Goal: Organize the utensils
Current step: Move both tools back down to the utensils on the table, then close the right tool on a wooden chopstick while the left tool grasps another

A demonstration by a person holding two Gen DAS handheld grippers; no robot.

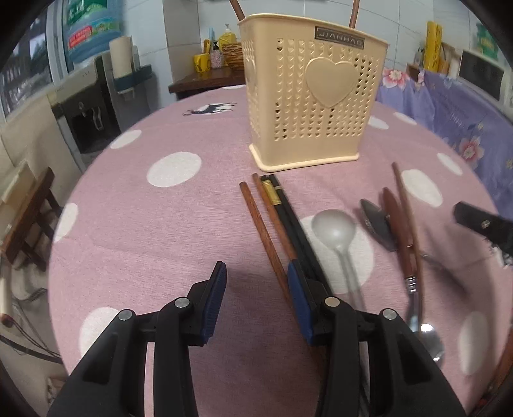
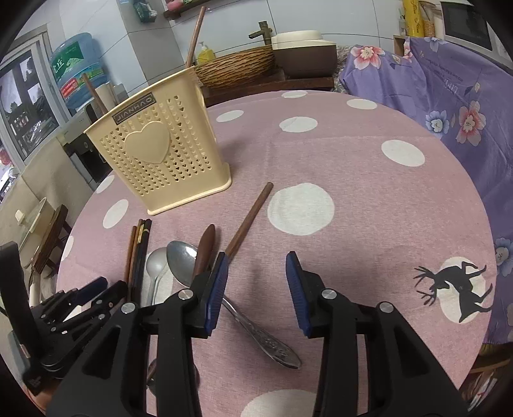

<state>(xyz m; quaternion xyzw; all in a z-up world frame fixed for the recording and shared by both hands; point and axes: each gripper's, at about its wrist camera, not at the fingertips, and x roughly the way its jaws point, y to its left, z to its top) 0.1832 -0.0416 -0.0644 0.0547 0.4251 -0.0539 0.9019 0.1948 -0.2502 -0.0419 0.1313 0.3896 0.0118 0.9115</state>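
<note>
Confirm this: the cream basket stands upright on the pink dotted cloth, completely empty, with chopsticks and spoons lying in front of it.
Not empty. In the left wrist view, two brown sticks rise out of the cream basket. It does stand upright on the pink dotted cloth, with chopsticks and spoons lying in front.

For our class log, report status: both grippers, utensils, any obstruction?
Left gripper open, empty. Right gripper open, empty. Chopsticks and spoons lie before the basket. Nothing blocking.

A round worktop (image 2: 352,166) under pink polka-dot cloth fills the room's middle. White tiled walls (image 2: 134,41) rise behind; a water dispenser (image 1: 86,106) and window (image 2: 22,106) stand left, a purple floral cloth (image 2: 449,96) right.
</note>
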